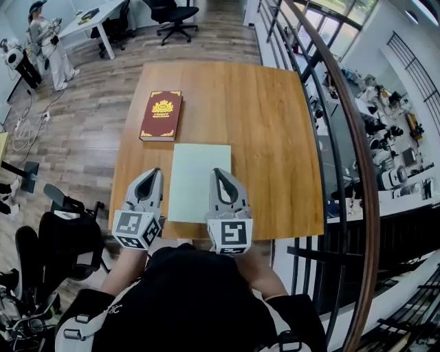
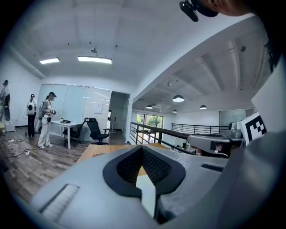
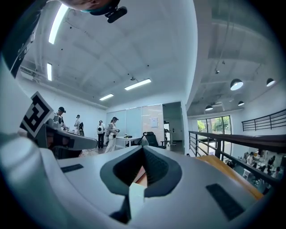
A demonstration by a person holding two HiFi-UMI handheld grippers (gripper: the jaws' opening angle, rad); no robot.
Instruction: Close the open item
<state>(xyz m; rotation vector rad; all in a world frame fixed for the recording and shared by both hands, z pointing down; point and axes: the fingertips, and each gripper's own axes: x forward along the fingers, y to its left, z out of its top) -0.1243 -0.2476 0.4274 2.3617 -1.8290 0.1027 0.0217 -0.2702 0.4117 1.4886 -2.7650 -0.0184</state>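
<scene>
We find both jaws pressed together and empty: left gripper and right gripper flank a pale sheet on the table — the red book (cover shut) lies beyond the left one.

a wood-topped desk stood on a grey-brown plank floor, close beside a dark railing that overlooked a lower level crowded with equipment. at the far end were a white table and a black office chair, with a person standing near. long ceiling lights and round pendant lamps glowed. glass partitions lined the back wall, and windows showed beyond.
</scene>
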